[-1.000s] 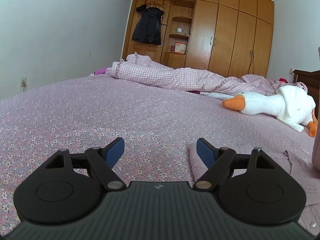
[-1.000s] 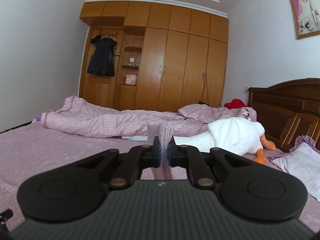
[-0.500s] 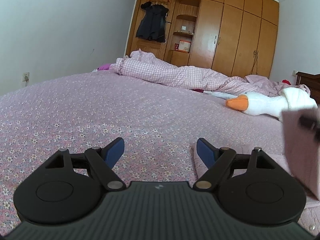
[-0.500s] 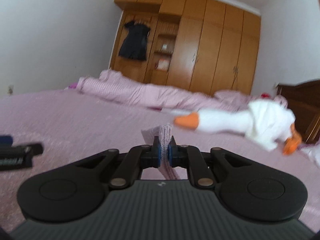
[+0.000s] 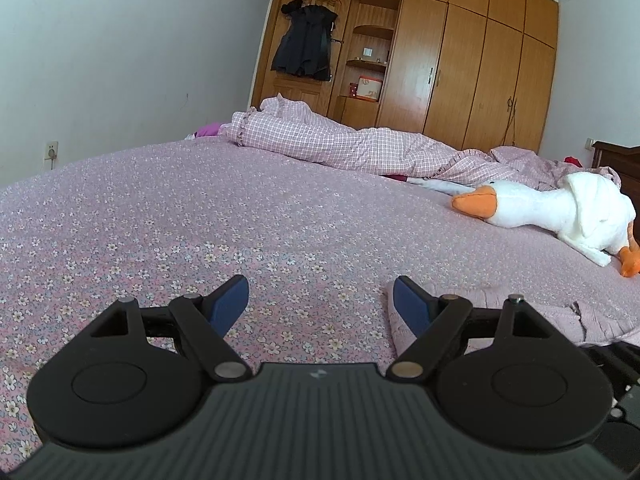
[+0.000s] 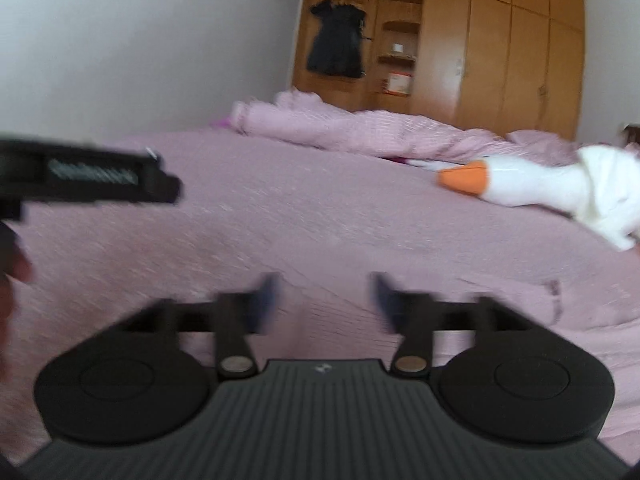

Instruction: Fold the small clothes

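A small pink knitted garment (image 5: 532, 316) lies flat on the flowered bedsheet, by the right finger of my left gripper (image 5: 321, 300), which hovers open and holds nothing. In the blurred right wrist view the same garment (image 6: 500, 308) spreads under and to the right of my right gripper (image 6: 324, 300), whose fingers stand open with nothing between them. The left gripper's body (image 6: 88, 176) shows as a dark bar at the left edge of that view.
A white plush goose (image 5: 560, 212) with an orange beak lies at the right. A rolled checked quilt (image 5: 340, 140) runs along the far side of the bed (image 5: 200, 216). Wooden wardrobes (image 5: 460, 60) and a hanging black coat stand behind.
The right gripper swung down and left with the pink garment, then opened and let it go onto the bed. The left gripper stayed open, shifting only slightly.
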A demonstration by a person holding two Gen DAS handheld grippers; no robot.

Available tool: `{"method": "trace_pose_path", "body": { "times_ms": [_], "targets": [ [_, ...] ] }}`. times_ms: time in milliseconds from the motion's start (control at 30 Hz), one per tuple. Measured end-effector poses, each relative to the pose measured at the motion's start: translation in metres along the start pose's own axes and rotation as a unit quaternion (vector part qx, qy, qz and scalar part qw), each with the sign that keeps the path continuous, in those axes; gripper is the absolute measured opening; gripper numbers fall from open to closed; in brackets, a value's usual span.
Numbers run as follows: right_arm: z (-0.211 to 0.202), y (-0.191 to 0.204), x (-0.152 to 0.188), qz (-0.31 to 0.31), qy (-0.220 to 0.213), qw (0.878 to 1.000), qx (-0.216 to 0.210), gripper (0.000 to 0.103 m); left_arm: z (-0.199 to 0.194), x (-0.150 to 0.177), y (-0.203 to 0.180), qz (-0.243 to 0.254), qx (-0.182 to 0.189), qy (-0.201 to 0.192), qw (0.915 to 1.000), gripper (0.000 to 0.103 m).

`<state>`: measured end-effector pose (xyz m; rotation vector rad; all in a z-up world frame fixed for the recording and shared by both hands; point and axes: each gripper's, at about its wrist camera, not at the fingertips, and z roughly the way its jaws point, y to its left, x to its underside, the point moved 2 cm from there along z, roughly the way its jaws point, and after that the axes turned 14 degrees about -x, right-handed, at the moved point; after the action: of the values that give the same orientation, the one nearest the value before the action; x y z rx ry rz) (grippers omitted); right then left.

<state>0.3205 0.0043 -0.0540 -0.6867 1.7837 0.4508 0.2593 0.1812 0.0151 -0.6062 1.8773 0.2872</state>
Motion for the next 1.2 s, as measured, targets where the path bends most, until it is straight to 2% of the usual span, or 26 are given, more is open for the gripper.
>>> {"method": "trace_pose_path", "body": {
  "times_ms": [33,67,233,333,467,567,700,833,933,1000,1067,1200],
  "targets": [
    [-0.003,0.001,-0.001,0.007,-0.010,1.000,-0.005,0.089,0.000,0.000,0.000,0.000,0.000,0.000,1.0000,0.085],
    [-0.006,0.002,-0.002,0.012,-0.017,1.000,-0.008,0.089,0.000,0.000,0.000,0.000,0.000,0.000,1.0000,0.085],
    [-0.015,-0.006,-0.005,0.041,0.002,0.999,0.013,0.089,0.002,0.004,-0.004,0.007,0.001,0.008,0.9999,0.085],
    [-0.031,-0.021,0.003,0.075,0.001,0.997,0.012,0.089,0.001,0.008,-0.008,0.019,0.006,0.010,0.9997,0.085],
    [-0.051,-0.042,0.019,0.116,0.027,0.993,0.010,0.089,-0.005,0.019,-0.016,0.043,0.023,0.021,0.9986,0.085],
    [-0.073,-0.057,0.027,0.125,0.027,0.992,0.006,0.089,-0.010,0.027,-0.018,0.047,0.053,0.062,0.9956,0.085],
    [-0.119,-0.081,0.040,0.132,0.020,0.991,-0.011,0.088,-0.024,0.038,-0.008,0.013,0.108,0.120,0.9868,0.085],
    [-0.170,-0.111,0.058,0.141,0.019,0.990,-0.020,0.088,-0.042,0.050,0.004,-0.009,0.136,0.159,0.9777,0.085],
    [-0.206,-0.132,0.073,0.195,0.005,0.981,-0.022,0.088,-0.060,0.067,0.014,-0.012,0.146,0.187,0.9714,0.085],
    [-0.229,-0.147,0.087,0.222,0.000,0.975,-0.025,0.088,-0.073,0.078,0.016,0.000,0.141,0.192,0.9712,0.085],
    [-0.251,-0.160,0.102,0.258,-0.007,0.966,-0.006,0.088,-0.086,0.086,0.017,0.010,0.138,0.194,0.9714,0.085],
    [-0.298,-0.187,0.148,0.357,-0.035,0.933,-0.001,0.088,-0.109,0.104,0.026,-0.010,0.146,0.201,0.9687,0.090]
  ]
}}
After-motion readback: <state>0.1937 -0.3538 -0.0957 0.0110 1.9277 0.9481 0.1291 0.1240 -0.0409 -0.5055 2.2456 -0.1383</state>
